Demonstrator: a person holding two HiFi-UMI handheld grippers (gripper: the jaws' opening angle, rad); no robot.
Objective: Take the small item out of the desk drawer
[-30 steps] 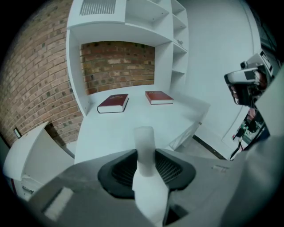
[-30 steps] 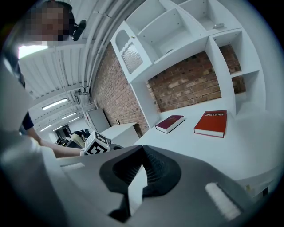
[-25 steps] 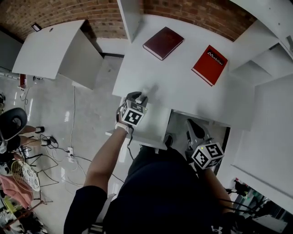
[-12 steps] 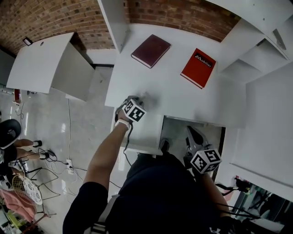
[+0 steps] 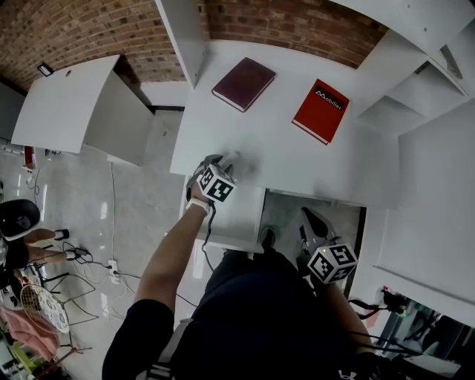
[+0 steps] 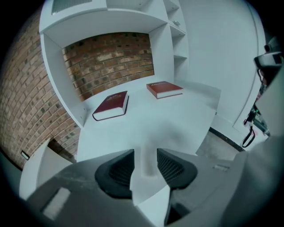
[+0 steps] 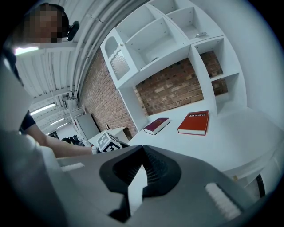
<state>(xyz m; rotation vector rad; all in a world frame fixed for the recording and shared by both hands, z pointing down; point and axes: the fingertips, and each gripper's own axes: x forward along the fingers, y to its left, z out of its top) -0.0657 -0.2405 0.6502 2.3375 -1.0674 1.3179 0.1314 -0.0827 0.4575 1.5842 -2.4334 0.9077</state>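
Note:
A small white item (image 6: 149, 153) stands on the white desk (image 5: 297, 159) near its front left edge; in the head view it is a pale blur (image 5: 232, 157). My left gripper (image 5: 228, 158) (image 6: 145, 165) points steeply down around it. Its jaws have just been opening and stand apart, with the item between them and narrow gaps at both pads. My right gripper (image 5: 307, 217) (image 7: 143, 153) hangs lower, in front of the desk, shut on nothing. A white drawer (image 5: 234, 215) seems pulled out below my left wrist; its inside is hidden.
A maroon book (image 5: 243, 83) and a red book (image 5: 320, 110) lie farther back on the desk. White shelving (image 7: 177, 40) rises behind it against a brick wall (image 5: 297, 22). A white cabinet (image 5: 82, 96) stands at the left, and grey floor (image 5: 319, 211) shows beside the drawer.
My left gripper has come down a little onto the desk's front edge with the white item. My right gripper has shifted slightly in front of the desk.

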